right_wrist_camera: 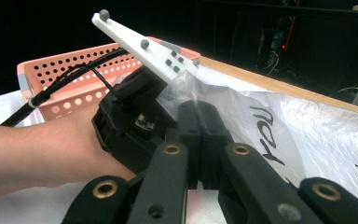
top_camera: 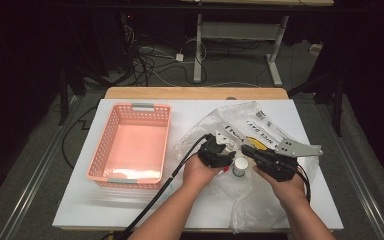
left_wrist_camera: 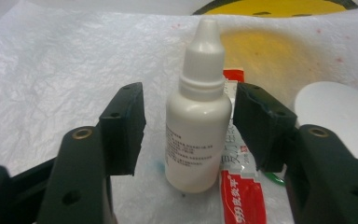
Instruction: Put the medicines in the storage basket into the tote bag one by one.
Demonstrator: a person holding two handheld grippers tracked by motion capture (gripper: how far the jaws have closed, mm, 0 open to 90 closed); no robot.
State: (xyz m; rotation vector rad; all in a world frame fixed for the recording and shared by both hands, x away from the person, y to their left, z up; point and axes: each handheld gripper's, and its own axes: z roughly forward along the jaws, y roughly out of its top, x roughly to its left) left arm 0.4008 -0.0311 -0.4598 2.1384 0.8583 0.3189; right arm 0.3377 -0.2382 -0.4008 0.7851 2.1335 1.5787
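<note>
2 grippers work the plastic bag (top_camera: 260, 125): right gripper (right_wrist_camera: 200, 140) pinches its film, left gripper (left_wrist_camera: 189, 130) spread around the dropper bottle (left_wrist_camera: 196, 126); squeezing comes next.

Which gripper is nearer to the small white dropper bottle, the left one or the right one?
Left. The left gripper has the dropper bottle standing between its open jaws. The right gripper is off to the side, shut on the plastic bag.
</note>
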